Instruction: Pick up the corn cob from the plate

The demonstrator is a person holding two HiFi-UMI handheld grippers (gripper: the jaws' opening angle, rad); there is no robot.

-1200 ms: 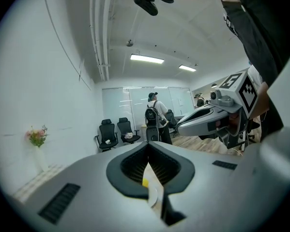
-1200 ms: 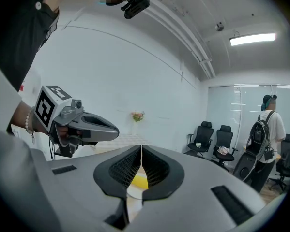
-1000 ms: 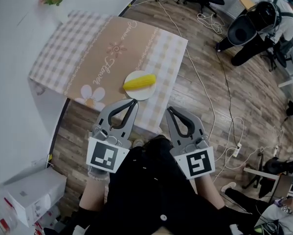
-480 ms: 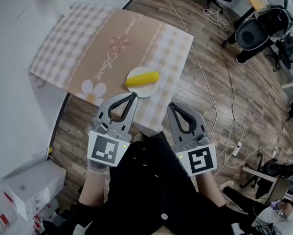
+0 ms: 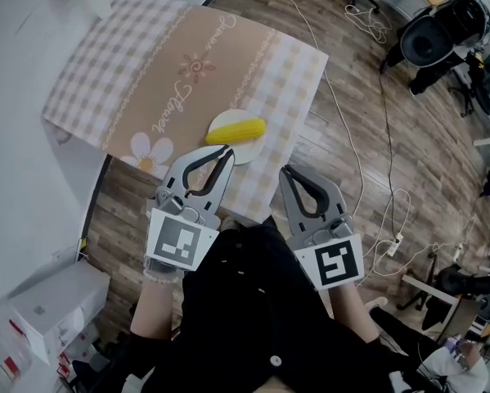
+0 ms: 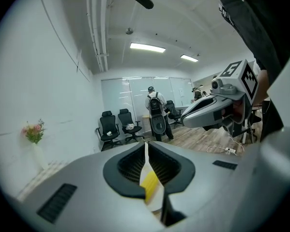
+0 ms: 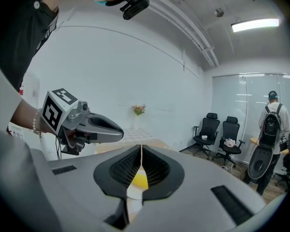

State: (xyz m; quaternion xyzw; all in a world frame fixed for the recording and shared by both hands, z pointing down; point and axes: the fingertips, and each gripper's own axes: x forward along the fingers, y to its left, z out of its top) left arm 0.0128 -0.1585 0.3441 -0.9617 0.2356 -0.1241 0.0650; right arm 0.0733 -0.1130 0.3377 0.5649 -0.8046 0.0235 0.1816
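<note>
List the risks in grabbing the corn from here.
1. Left gripper and right gripper both have jaws shut; unopened, either would likely shove the corn cob rather than grasp it.
2. The plate sits fairly close to the table edge, so a nudge might slide it off.

Two lines of cursive script run along the brown band of the tablecloth [image 5: 105, 72], one beside the printed daisy [image 5: 150, 150], one near the far edge. Neither reads clearly.
</note>
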